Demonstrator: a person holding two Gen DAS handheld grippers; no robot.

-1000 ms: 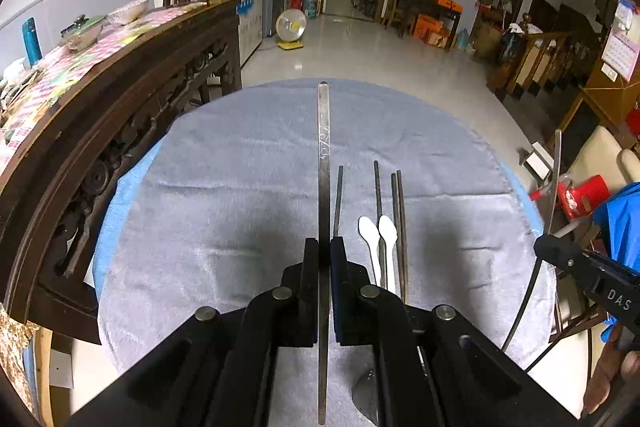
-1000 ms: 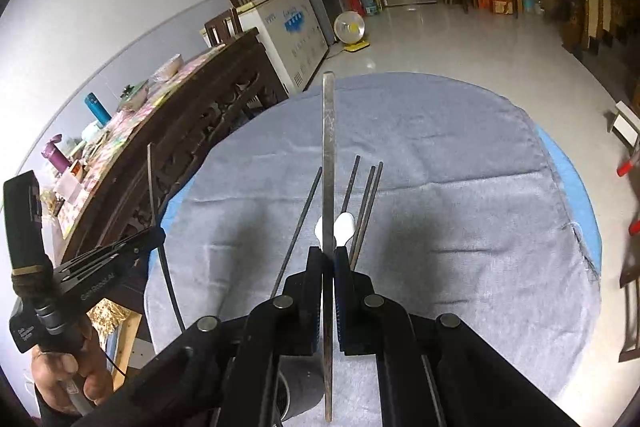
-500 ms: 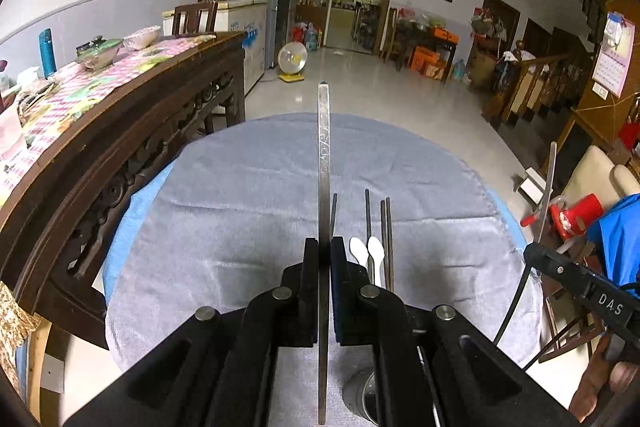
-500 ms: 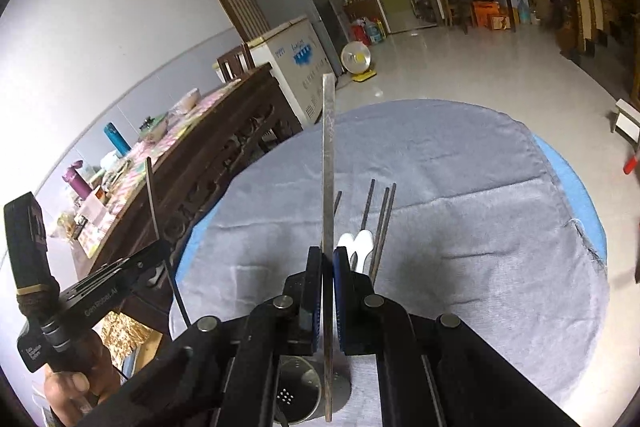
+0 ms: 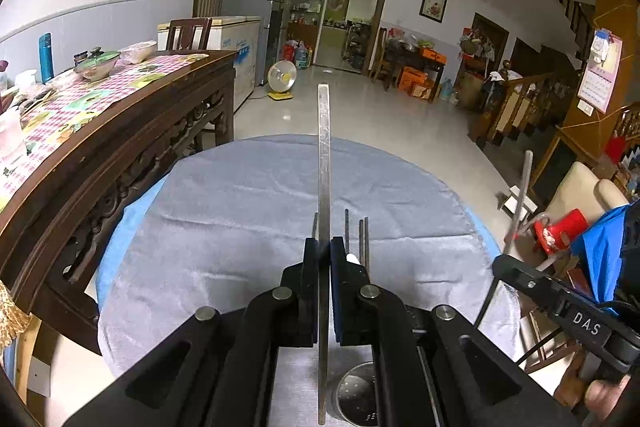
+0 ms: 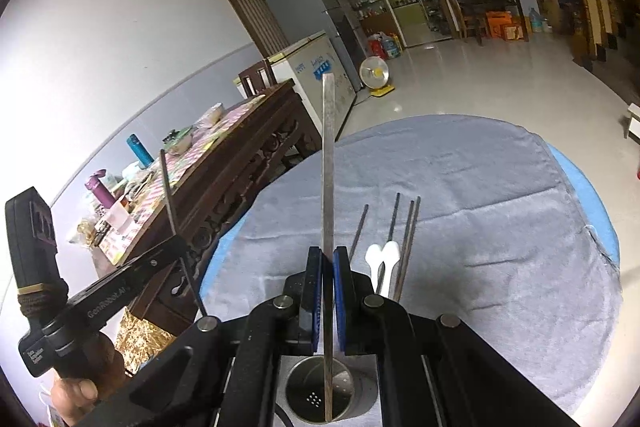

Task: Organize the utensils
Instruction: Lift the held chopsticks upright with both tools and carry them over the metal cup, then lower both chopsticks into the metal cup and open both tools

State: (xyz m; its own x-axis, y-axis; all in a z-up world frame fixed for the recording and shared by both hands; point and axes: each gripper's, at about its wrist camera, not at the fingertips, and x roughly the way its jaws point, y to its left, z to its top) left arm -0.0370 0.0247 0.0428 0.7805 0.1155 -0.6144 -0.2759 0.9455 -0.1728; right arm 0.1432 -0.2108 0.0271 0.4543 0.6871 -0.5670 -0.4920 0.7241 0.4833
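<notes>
Both raised; 2 strips (image 5: 323, 163) (image 6: 328, 163) clamped between jaws.

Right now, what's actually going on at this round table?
A person is sorting utensils with two handheld grippers. The left gripper and the right gripper are each shut on a long flat metal strip. The right one's strip hangs with its lower end inside a perforated metal cup near the table's close edge. Four dark chopsticks and two white spoons lie on the grey cloth, not yet picked up.
</notes>
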